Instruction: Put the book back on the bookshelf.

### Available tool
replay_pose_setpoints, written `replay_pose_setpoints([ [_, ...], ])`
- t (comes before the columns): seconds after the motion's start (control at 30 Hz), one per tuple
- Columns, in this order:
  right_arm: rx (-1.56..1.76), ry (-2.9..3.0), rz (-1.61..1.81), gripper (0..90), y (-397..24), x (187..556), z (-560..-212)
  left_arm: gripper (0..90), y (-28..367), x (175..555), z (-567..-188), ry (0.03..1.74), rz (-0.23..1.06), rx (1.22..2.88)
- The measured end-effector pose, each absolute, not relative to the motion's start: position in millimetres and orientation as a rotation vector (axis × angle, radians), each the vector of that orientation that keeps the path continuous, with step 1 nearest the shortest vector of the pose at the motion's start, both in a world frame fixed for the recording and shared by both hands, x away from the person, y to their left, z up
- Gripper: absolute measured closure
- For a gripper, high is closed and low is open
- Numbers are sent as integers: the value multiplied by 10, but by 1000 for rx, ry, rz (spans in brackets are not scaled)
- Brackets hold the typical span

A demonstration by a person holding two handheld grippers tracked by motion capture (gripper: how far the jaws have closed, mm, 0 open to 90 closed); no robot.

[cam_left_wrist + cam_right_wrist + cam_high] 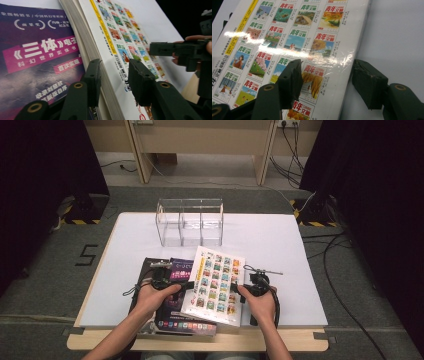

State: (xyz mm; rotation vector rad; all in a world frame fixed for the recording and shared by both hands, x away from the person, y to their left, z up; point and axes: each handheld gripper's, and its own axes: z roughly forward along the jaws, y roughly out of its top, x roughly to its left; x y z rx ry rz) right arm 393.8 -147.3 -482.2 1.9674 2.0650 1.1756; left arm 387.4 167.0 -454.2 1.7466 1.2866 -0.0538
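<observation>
A thick white book (pixel 215 280) with a grid of small colour pictures on its cover lies tilted, its left side resting on a purple book (pixel 176 270). My left gripper (pixel 186 285) is at the white book's left page edge. In the left gripper view its jaws (pixel 114 65) straddle that page block (pixel 87 47), one beside the pages and one over the cover, not clearly pressing. My right gripper (pixel 243 288) is at the book's right edge. Its jaws (pixel 327 62) stand wide, one above the cover (pixel 294 40) and one over the bare table.
A clear box (pixel 190 222) with three compartments stands at the back of the white table (pixel 265 240). The purple book (pixel 37 57) lies flat near the front edge, partly under the person's left hand. Dark curtains and cables flank the table.
</observation>
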Motion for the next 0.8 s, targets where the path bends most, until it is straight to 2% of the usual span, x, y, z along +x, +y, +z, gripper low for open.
replay_pose_setpoints([
  [0.1, 1954, 2067, 1175, 408, -1470, 3935, -4825, 626, 1673, 3891, -4533, 1298, -93, 1719],
  [0.27, 1957, 2065, 1176, 406, -1468, 3936, -4825, 608, 1641, 3938, -4570, 1321, -74, 1751],
  [0.53, 1953, 2067, 1175, 401, -1465, 3937, -4827, 524, 1624, 4087, -4666, 1399, -140, 1671],
  [0.6, 1949, 2065, 1172, 397, -1458, 3933, -4828, 528, 1609, 4185, -4695, 1434, -169, 1644],
  [0.73, 1949, 2067, 1173, 396, -1459, 3934, -4828, 532, 1556, 4172, -4659, 1411, -109, 1691],
  [0.8, 1943, 2069, 1171, 395, -1459, 3936, -4829, 553, 1549, 4129, -4630, 1390, -124, 1693],
])
